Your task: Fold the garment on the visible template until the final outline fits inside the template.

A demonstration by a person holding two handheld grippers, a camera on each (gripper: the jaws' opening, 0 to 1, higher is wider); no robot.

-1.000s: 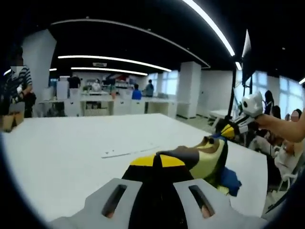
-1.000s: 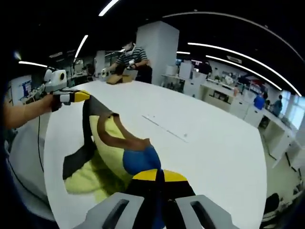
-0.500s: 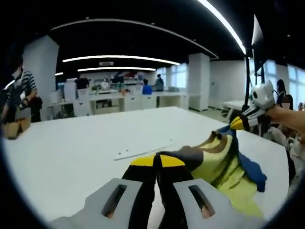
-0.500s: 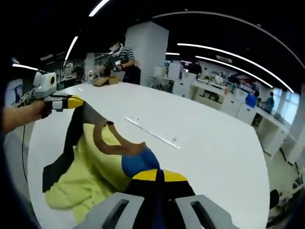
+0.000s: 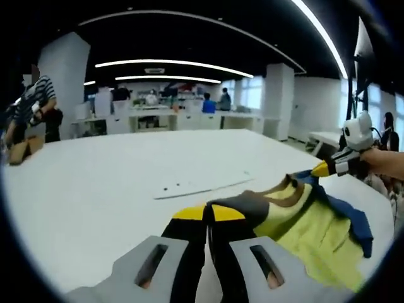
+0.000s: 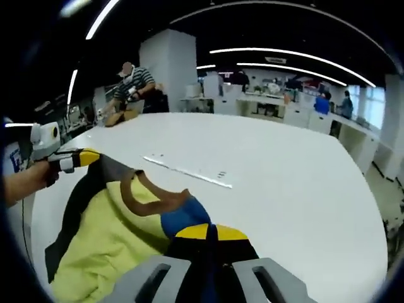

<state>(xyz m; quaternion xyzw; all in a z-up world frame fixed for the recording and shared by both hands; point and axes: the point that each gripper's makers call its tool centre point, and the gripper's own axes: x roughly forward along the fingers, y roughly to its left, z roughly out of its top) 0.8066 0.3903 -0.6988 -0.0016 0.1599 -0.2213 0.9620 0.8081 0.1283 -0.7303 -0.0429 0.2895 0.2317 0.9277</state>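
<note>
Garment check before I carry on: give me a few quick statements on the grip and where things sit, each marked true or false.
1. Both grippers are shut on the garment. True: the left gripper pinches a grey part, the right gripper a blue part.
2. The garment is mostly red. False: it is mainly yellow, with grey, blue and a brown neckline.
3. The garment hangs spread between the two grippers. True.
4. The garment lies neatly folded on the table. False: it is held up by the grippers, unfolded.
5. A pale strip lies on the table beyond the garment. True.
</note>
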